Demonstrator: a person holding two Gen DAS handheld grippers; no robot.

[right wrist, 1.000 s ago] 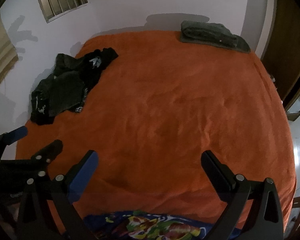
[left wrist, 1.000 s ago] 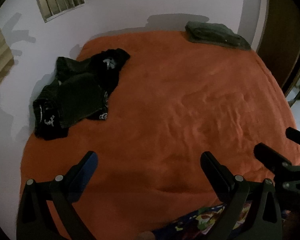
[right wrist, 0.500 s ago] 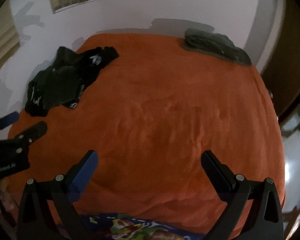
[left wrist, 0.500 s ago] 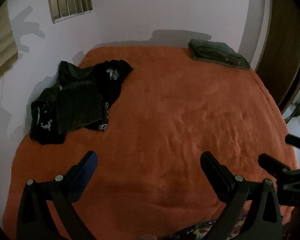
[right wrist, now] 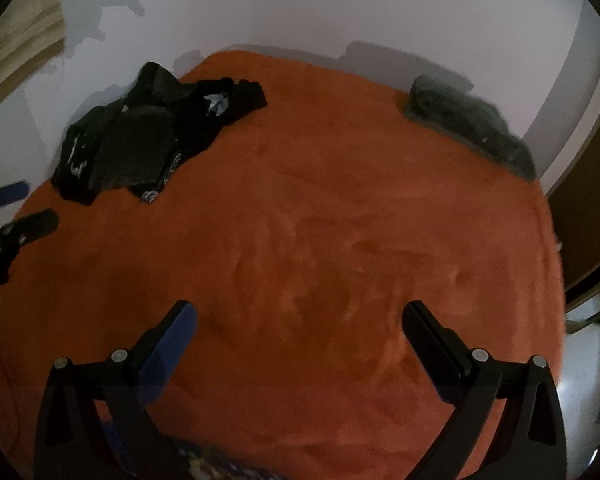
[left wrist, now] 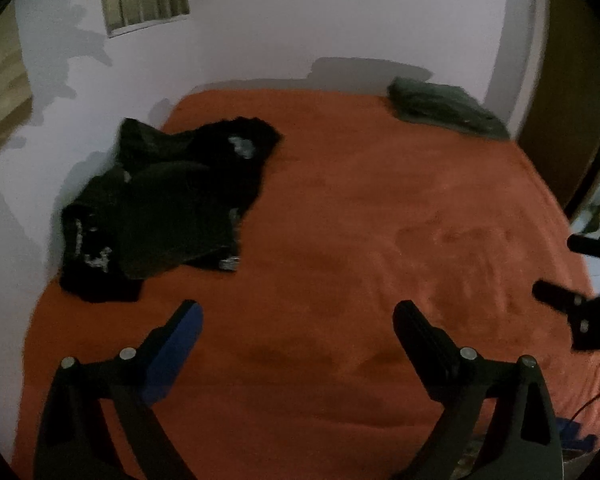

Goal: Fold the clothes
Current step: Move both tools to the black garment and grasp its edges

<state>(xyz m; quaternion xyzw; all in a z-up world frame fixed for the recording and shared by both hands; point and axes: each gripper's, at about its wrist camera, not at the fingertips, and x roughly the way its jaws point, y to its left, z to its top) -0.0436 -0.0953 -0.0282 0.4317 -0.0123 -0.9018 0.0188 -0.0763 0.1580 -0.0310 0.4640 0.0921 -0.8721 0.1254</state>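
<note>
Both sets of jaws gape wide, empty. Heap of dark clothes [left wrist: 168, 204] lies ahead-left of left gripper [left wrist: 296, 316], nearer it than right gripper [right wrist: 300, 316]; long axis runs near-left to far-right on orange bed [left wrist: 380, 240]. Left should reach first.

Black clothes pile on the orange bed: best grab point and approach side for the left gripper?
Judging by its pose, take the pile of black clothes at its near loose corner, which lies flat on the orange blanket. Come in low from the foot of the bed with the left gripper, jaws open, pinching that edge. The far side is bunched against the wall, so harder to reach.
</note>
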